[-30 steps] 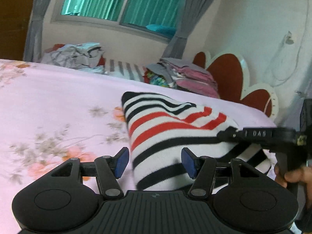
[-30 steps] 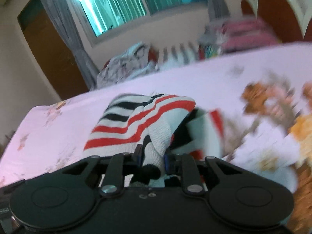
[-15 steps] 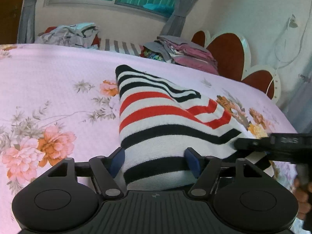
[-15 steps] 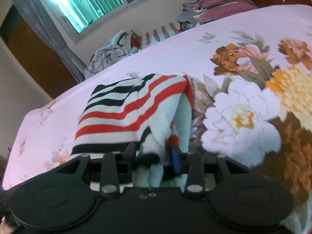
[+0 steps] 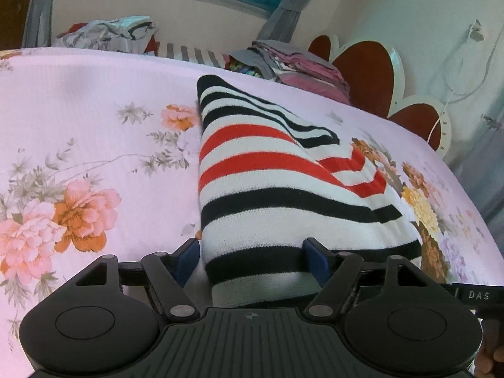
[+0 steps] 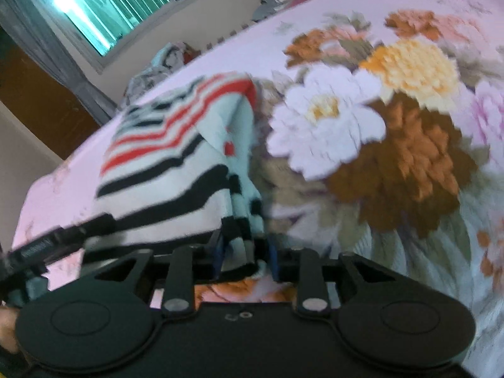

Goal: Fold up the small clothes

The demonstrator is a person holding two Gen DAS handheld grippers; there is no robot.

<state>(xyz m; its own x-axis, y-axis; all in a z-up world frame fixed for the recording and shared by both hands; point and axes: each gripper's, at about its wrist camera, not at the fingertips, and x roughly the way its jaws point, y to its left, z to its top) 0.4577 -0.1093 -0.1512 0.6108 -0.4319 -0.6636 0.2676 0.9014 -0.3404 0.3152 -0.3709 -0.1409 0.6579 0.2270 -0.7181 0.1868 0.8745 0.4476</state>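
Striped sweater | folded on floral bedsheet | between both grippers' fingers

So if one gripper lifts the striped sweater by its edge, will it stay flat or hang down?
The striped sweater would probably hang and unfold: it is soft knit, already draping in loose layers near the right gripper. It looks light. The fuzzy knit probably will not slip on the bedsheet.

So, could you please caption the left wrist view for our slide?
Open left tongs straddle the near edge of a folded striped sweater on a floral bedsheet.
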